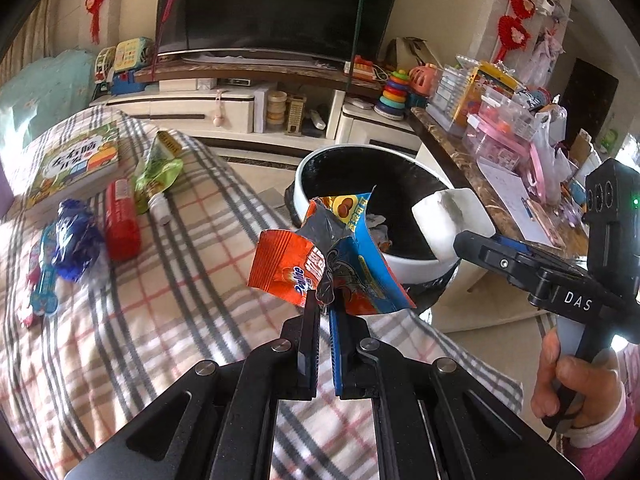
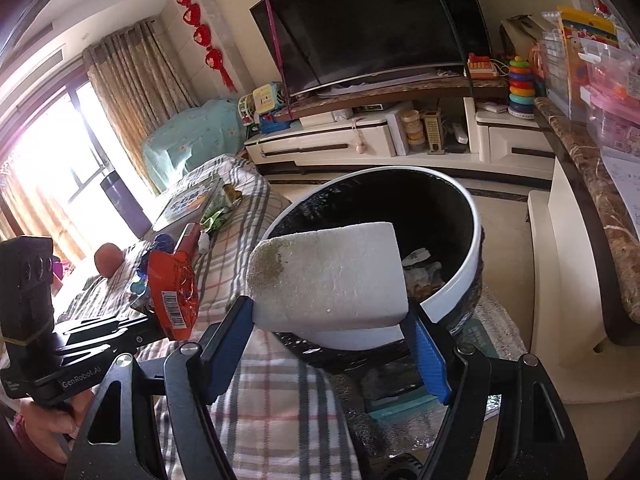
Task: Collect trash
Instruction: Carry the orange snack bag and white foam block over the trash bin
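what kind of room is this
Most likely a home living room: a large television stands on a low cabinet, children's toys such as a ring stacker sit beside it, and curtains hang at a window.

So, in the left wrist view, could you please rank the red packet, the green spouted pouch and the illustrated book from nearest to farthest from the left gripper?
From the left gripper:
1. Red packet, on the checked cloth to its left.
2. Green spouted pouch, just beyond the packet.
3. Illustrated book, farthest, at the far left.
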Tool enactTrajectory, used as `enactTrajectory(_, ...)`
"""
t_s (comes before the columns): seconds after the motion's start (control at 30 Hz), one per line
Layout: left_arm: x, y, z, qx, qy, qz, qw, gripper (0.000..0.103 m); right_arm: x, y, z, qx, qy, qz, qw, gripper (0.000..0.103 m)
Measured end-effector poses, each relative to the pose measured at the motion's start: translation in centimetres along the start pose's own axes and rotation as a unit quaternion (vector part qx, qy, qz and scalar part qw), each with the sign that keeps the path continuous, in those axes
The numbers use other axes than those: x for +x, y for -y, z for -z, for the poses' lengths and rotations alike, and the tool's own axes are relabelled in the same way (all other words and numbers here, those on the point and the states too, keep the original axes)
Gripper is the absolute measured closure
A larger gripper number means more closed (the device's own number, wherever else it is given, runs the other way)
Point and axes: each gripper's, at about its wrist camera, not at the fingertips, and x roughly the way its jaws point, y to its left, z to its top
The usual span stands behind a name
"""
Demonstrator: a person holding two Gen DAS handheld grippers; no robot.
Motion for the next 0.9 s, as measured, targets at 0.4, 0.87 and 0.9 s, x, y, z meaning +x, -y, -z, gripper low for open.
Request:
enactTrajectory(0.4, 1.7, 1.2, -1.8, 0.019, 0.002, 0.009, 0.9998, 0.100, -0.4, 1.4, -1.3, 0.002, 0.010, 0.012, 1.000, 0.027)
enactTrajectory(0.87, 3.8, 2.4, -4.0, 0.032, -0.003, 0.010, 0.9994, 0.100, 0.7, 2.7, -2.7, -0.005, -0.002, 0.017, 1.000, 0.027)
enactTrajectory(0.9, 4.0, 2.4, -4.2, 0.033, -0.003, 0.010, 0.9994, 0.100, 0.8, 2.8, -2.8, -0.006, -0.003, 0.018, 1.000, 0.027)
